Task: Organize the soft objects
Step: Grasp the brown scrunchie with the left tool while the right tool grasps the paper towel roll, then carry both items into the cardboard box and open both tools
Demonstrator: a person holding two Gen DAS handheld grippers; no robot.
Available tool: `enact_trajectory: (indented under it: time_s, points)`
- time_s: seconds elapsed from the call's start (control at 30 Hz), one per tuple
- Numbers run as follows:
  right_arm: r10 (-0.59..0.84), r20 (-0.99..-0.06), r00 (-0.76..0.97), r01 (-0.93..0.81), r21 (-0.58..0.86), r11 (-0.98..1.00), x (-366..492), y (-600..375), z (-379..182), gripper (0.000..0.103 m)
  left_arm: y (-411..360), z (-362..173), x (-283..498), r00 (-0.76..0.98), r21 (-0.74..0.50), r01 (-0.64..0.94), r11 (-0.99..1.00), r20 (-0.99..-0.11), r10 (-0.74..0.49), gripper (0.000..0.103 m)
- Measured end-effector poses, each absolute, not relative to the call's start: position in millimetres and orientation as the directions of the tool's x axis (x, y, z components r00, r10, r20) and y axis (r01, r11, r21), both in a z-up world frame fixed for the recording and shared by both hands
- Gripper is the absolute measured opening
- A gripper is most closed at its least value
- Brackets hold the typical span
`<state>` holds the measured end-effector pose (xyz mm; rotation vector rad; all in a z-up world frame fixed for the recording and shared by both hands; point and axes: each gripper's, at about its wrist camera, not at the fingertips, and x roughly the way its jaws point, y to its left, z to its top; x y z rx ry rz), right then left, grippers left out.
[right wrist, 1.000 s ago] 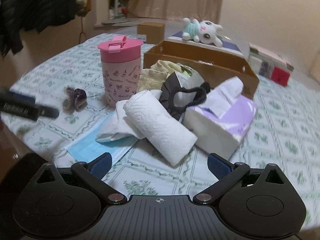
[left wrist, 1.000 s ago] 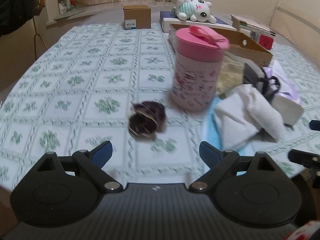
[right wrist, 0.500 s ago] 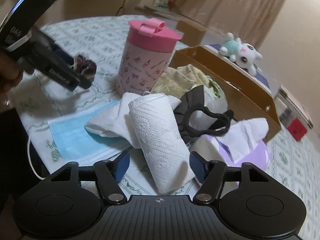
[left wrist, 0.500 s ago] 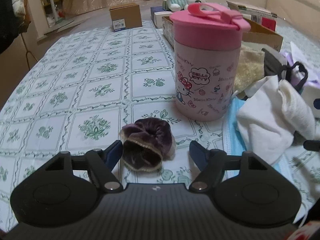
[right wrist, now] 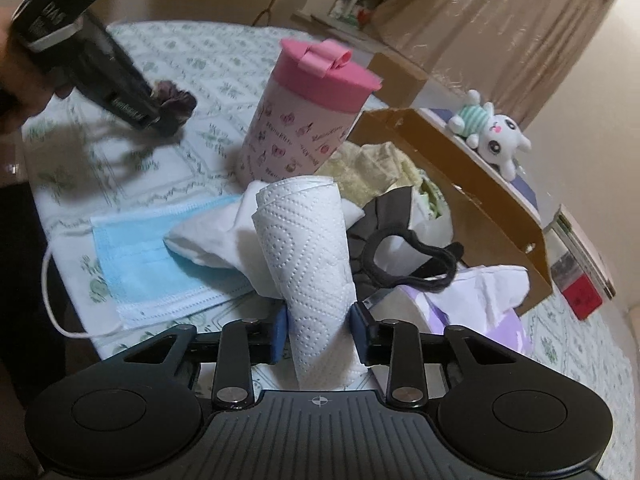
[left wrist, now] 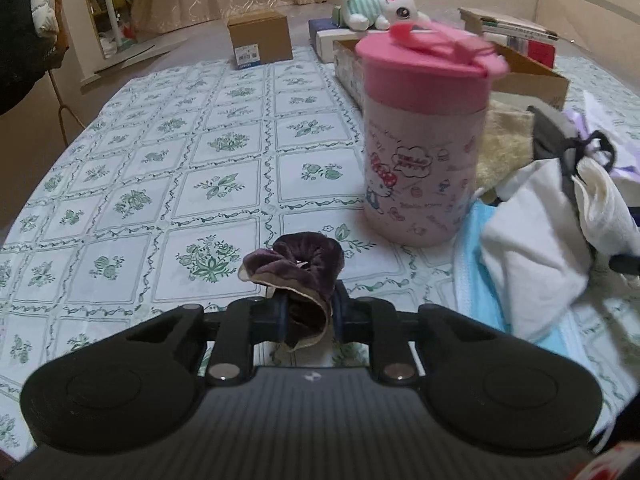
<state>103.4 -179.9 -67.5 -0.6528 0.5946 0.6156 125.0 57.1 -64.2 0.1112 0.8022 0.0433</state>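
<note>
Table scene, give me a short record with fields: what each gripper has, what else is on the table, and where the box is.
left gripper: closing on dark purple scrunchie
right gripper: closing on white paper towel roll
beside roll: blue face mask, black strap, purple tissue pack
upright: pink lidded cup
behind cup: open cardboard box
far side: plush bunny
surface: floral tablecloth

The left gripper (left wrist: 307, 316) has just been closing and now pinches the dark purple velvet scrunchie (left wrist: 298, 270) between its blue pads — the scrunchie bunches up in front of the pink lidded cup (left wrist: 424, 148). Right of the cup lie a white cloth (left wrist: 536, 256) and a blue face mask (left wrist: 474, 264); behind the cup — a plush bunny (left wrist: 376, 0).
</note>
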Motion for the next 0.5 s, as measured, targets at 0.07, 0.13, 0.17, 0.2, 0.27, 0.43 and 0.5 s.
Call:
enact_trajectory:
  time_s: [0.07, 0.13, 0.17, 0.2, 0.27, 0.43, 0.5]
  points:
    - [0.332, -0.658, 0.676, -0.668, -0.356, 0.654, 96.0, -183.1, -60.1, 0.033, 55.2, -55.1, 116.5, 0.699, 0.113, 0.016, 0.994, -0.712, 0.070, 0.018]
    - [0.336, -0.649, 0.682, -0.652, -0.331, 0.682, 91.0, -188.8, -51.9, 0.033, 53.6, -44.5, 109.4, 0.704, 0.097, 0.030, 0.995, -0.709, 0.048, 0.018]
    - [0.337, -0.646, 0.685, -0.645, -0.322, 0.693, 89.3, -191.1, -47.2, 0.033, 51.9, -37.8, 106.0, 0.708, 0.092, 0.042, 0.995, -0.705, 0.035, 0.018]
    - [0.339, -0.643, 0.687, -0.636, -0.306, 0.708, 87.9, -194.5, -41.8, 0.033, 49.5, -30.9, 102.8, 0.715, 0.092, 0.056, 0.994, -0.699, 0.024, 0.018]
    - [0.348, -0.636, 0.689, -0.621, -0.271, 0.735, 84.5, -201.3, -30.8, 0.033, 43.8, -14.4, 97.9, 0.732, 0.093, 0.087, 0.992, -0.681, 0.000, 0.018]
    - [0.380, -0.619, 0.687, -0.565, -0.126, 0.815, 90.6, -226.2, 8.0, 0.033, 21.9, 27.7, 96.9, 0.769, 0.098, 0.181, 0.978, -0.634, -0.079, 0.018]
    - [0.386, -0.614, 0.689, -0.544, -0.085, 0.835, 97.3, -235.1, 22.8, 0.033, 12.2, 43.3, 102.1, 0.778, 0.098, 0.224, 0.970, -0.617, -0.118, 0.018]
